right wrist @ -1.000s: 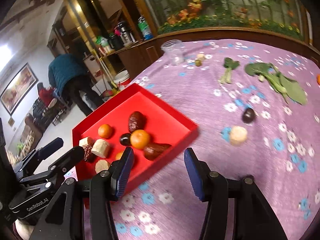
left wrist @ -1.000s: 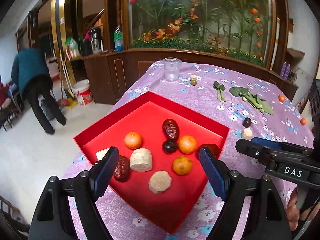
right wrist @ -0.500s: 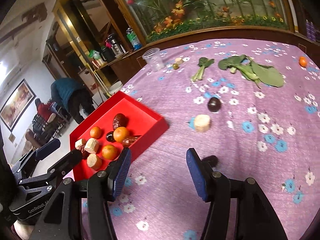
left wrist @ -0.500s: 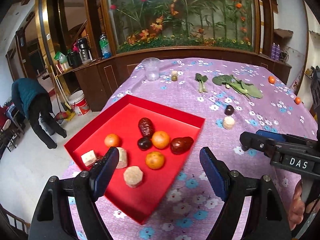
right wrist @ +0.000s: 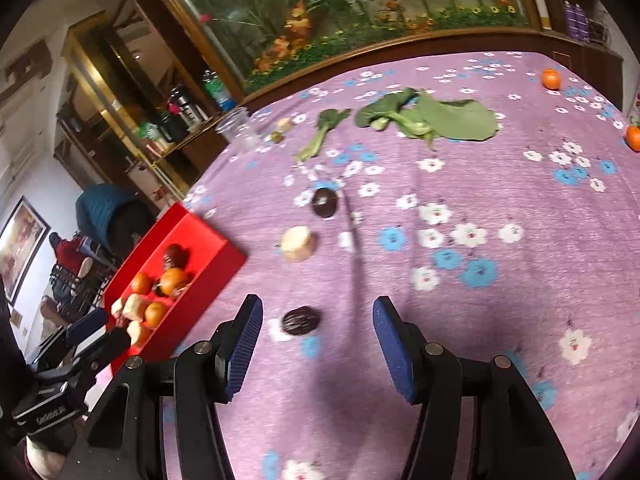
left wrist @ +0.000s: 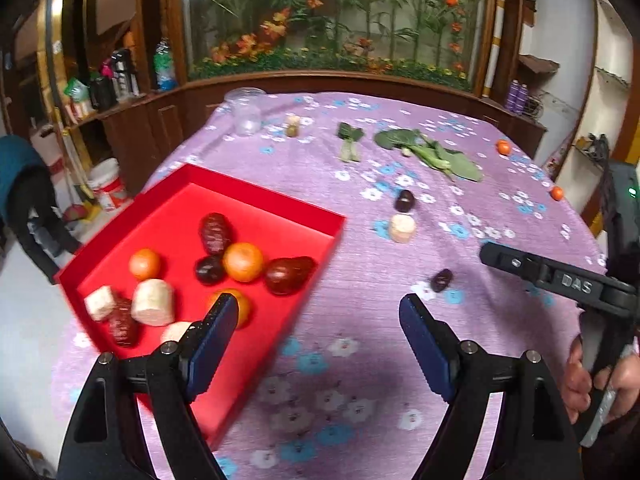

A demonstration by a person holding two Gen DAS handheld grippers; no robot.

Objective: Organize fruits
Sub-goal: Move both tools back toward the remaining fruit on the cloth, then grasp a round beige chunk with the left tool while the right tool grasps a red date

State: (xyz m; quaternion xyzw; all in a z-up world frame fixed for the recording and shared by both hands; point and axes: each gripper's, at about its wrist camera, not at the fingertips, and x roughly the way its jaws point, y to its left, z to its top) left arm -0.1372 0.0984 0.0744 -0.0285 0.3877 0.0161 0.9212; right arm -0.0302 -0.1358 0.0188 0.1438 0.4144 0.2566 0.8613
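A red tray (left wrist: 180,184) on the purple flowered tablecloth holds several fruits: oranges, dark red dates, a dark plum and pale chunks. It also shows in the right wrist view (right wrist: 216,248). Loose on the cloth lie a wrinkled dark date (right wrist: 301,320), a pale chunk (right wrist: 297,243), a dark plum (right wrist: 325,202) and two oranges (right wrist: 551,78) at the far right. My left gripper (left wrist: 314,330) is open and empty over the tray's right edge. My right gripper (right wrist: 318,334) is open and empty, just short of the dark date.
Green leafy vegetables (right wrist: 432,118) lie at the far middle of the table. A clear plastic cup (left wrist: 245,111) and two small pieces (left wrist: 293,125) stand at the far left. A wooden cabinet and planter stand behind the table. A person bends over at the left.
Both grippers have swung right, away from the tray and toward the loose fruits. The dark date has come into view just ahead of my right gripper.
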